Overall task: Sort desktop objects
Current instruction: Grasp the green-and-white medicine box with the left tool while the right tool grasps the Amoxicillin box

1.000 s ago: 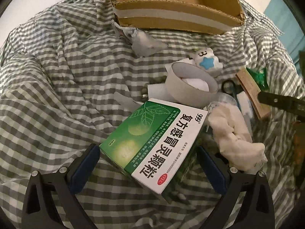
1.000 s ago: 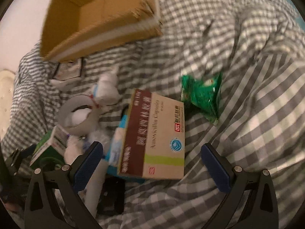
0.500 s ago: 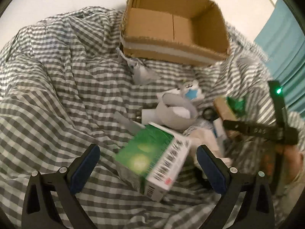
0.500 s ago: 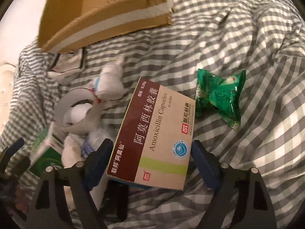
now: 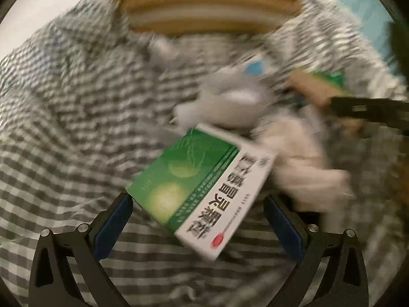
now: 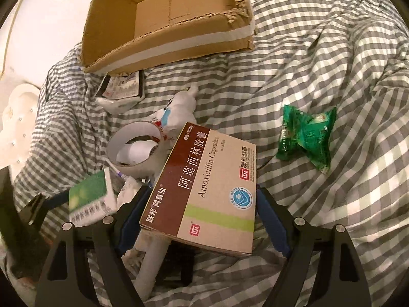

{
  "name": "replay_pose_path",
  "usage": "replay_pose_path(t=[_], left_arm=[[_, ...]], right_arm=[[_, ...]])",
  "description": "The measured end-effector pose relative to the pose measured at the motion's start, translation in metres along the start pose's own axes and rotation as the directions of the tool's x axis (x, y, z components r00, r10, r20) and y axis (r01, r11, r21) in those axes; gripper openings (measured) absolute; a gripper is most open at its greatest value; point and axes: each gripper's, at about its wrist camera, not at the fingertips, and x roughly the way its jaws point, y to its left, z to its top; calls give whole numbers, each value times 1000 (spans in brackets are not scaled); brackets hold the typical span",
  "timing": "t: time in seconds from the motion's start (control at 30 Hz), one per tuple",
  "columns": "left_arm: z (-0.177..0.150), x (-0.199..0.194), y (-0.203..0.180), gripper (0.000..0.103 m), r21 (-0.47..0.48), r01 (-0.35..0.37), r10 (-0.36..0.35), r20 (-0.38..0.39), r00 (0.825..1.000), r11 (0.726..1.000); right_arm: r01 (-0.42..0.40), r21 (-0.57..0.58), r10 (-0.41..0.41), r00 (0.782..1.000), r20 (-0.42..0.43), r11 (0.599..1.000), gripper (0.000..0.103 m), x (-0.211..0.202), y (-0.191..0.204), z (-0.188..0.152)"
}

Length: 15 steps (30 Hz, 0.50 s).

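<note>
A green and white medicine box (image 5: pixel 202 186) lies askew on the checked cloth between the fingers of my left gripper (image 5: pixel 196 199), which is open; the view is blurred by motion. The left pad is near the box's corner and the right pad stands apart from it. My right gripper (image 6: pixel 202 192) is shut on a brown and tan amoxicillin box (image 6: pixel 204 192), with a blue pad on each long side. The green box (image 6: pixel 89 199) also shows at the left of the right wrist view. An open cardboard box (image 6: pixel 179 48) sits at the far edge.
Between the two boxes lie a tape roll (image 6: pixel 153 161), a white plush toy (image 6: pixel 179 112) and a crumpled white cloth (image 5: pixel 306 166). A green snack packet (image 6: pixel 306 135) lies to the right on the rumpled checked cloth (image 6: pixel 332 64). A small card packet (image 6: pixel 120 89) lies before the cardboard box.
My right jaws have narrowed from wide open onto the amoxicillin box. The left view pulled back, then dropped close again; the green box stood on edge half a second ago and now lies face up.
</note>
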Motion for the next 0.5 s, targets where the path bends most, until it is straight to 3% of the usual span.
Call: replay_pose_path(t=[0.1,0.3,0.4,0.5], left_arm=[[0,16,2,103,-15,3,-4,-57,998,1000],[4,11,2,103,-23,12,-12,3,1000,1000],[0,-4,-3,96,-19,36,-35,46,998,999],[-8,-17,-9,95,11,172,-172,50,984,985]], right_arm=[[10,10,-10,1000,3,1000,82,0,3,-1],[23,30,-23,1000,7,999,82,2,4,-3],[21,48,-23,999,33,999,82,-5,6,-5],[19,47,-22,998,60,999,81,-15,8,-8]])
